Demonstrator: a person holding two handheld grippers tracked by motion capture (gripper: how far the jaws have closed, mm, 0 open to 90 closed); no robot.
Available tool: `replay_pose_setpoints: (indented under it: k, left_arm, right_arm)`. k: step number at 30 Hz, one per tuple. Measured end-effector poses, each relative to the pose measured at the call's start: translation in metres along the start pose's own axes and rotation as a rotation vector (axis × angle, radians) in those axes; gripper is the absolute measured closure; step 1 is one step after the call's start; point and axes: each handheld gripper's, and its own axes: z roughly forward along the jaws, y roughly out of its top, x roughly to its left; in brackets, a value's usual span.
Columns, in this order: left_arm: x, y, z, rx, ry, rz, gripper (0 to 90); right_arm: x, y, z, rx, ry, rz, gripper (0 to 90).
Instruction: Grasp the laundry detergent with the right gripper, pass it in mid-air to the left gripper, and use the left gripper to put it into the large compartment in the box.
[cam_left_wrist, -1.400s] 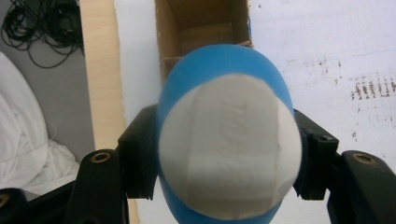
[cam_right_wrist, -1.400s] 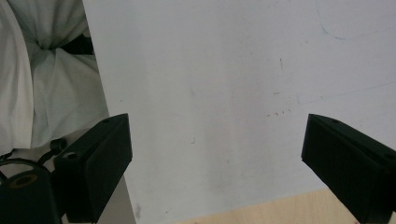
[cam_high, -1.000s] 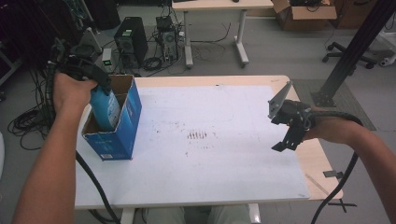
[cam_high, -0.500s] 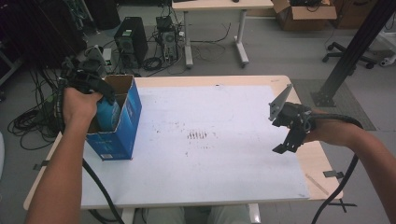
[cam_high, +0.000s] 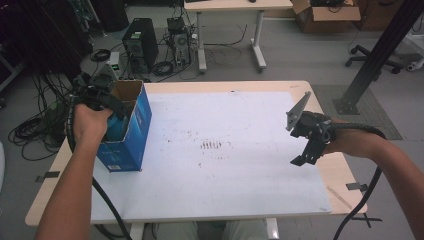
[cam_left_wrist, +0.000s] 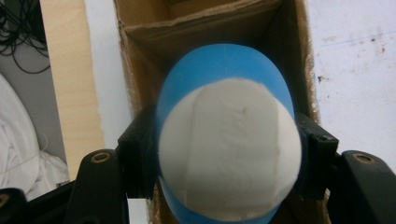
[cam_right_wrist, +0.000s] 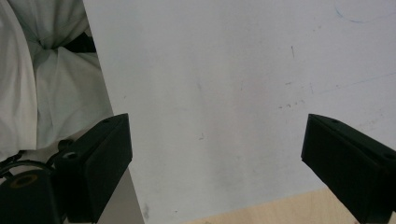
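Held thing: a rounded blue-and-white plastic bottle (cam_left_wrist: 227, 154), seen end-on in the left gripper view, its white end facing the camera and its blue body beyond.
Left gripper (cam_left_wrist: 227, 161): clamped on the bottle, one black jaw pressed to each side of it at its widest part.
Bottle's place: between the jaws, over and partly inside the open top of the blue cardboard box (cam_high: 131, 131); brown inner walls of the box (cam_left_wrist: 196, 32) show right behind it.
Left hand (cam_high: 90, 121): at the box's open top in the high view, the gripper pointing down into it.
Box's place: upright at the left edge of the white worktop (cam_high: 235, 165), beside the bare wooden strip.
Right gripper (cam_high: 306, 150): hanging over the right side of the worktop, well apart from the box; jaws spread wide with nothing between them, bare white worktop (cam_right_wrist: 219, 93) under them.
Right hand (cam_high: 350, 142): near the worktop's right edge.
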Motion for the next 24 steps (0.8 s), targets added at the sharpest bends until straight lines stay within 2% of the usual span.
replay_pose_setpoints:
  k: [24]
  left_arm:
    - [-0.005,-0.001,0.028,0.030,-0.016,0.022,37.8]
  right_arm:
    - [-0.001,-0.008,0.004,0.001,0.008,0.022,8.7]
